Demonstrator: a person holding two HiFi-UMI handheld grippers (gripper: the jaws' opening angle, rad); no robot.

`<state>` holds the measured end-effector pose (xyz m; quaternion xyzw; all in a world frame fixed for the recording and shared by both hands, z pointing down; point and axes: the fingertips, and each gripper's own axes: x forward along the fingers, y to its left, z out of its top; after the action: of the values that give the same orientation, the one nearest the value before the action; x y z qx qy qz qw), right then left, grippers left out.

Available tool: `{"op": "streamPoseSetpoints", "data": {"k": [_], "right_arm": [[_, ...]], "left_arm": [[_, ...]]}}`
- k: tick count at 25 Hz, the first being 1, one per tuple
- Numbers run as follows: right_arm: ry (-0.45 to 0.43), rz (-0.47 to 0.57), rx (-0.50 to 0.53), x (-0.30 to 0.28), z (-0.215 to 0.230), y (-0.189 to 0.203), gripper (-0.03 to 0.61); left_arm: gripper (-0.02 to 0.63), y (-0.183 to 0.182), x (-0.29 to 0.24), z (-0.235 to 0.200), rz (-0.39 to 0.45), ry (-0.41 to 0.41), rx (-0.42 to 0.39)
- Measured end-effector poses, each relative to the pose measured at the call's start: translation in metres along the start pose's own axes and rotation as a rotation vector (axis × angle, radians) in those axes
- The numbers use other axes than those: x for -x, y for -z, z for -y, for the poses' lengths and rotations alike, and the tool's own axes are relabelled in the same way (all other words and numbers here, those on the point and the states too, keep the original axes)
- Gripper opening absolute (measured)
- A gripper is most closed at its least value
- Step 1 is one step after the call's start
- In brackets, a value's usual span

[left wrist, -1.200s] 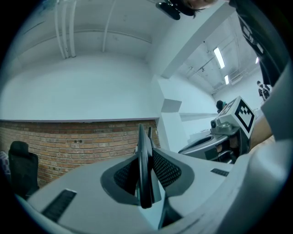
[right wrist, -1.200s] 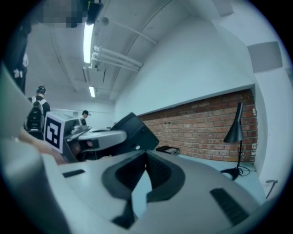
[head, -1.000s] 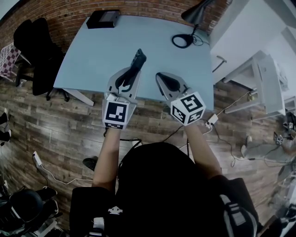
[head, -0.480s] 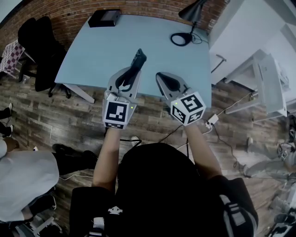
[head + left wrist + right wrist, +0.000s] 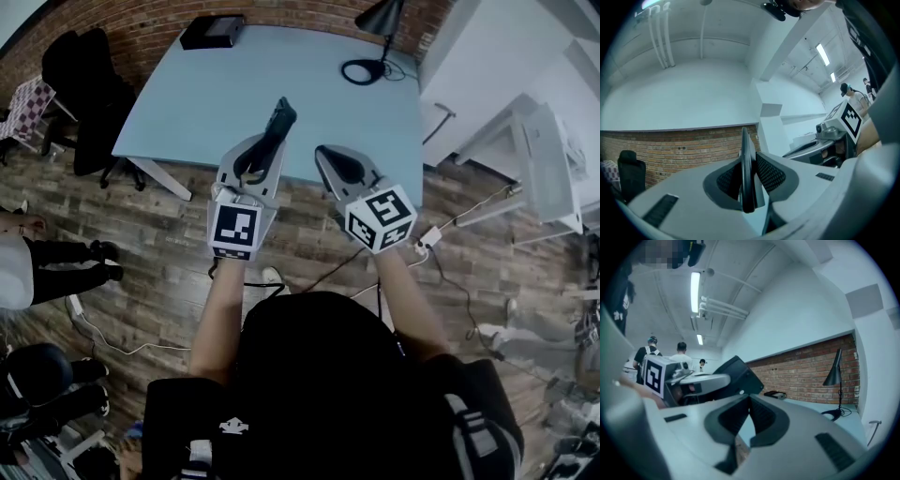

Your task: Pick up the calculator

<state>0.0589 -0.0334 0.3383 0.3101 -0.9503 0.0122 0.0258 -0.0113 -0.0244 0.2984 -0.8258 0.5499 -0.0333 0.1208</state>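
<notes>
The calculator [image 5: 279, 122] is a flat dark slab held on edge and lifted off the pale blue table [image 5: 206, 94]. My left gripper [image 5: 265, 148] is shut on its lower end. In the left gripper view the calculator [image 5: 746, 159] stands edge-on, with a ribbed pad pressing on each face. To its right, my right gripper [image 5: 325, 157] is shut with nothing in it. From the right gripper view its pads meet at the tip [image 5: 749, 399], and the calculator [image 5: 737, 373] shows at the left in the other gripper.
A black box [image 5: 213, 31] lies at the table's far edge by the brick wall. A black desk lamp [image 5: 373, 37] stands at the far right corner. Dark office chairs [image 5: 80, 89] are left of the table. Cables [image 5: 441, 244] run across the wooden floor, and someone's legs [image 5: 66, 258] are at the left.
Both grippers have drawn back from the table together, the calculator still gripped. The table has slid up and away in view. A bystander at the lower left has moved on.
</notes>
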Motion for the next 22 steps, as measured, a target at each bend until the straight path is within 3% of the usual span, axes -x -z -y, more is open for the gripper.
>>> {"op": "streamPoseSetpoints", "data": {"k": [22], "right_arm": [[-0.029,0.022,0.009,0.079,-0.047,0.006,0.005]], "left_arm": [[0.087,-0.022,0.069,0.069,0.026,-0.035,-0.011]]}}
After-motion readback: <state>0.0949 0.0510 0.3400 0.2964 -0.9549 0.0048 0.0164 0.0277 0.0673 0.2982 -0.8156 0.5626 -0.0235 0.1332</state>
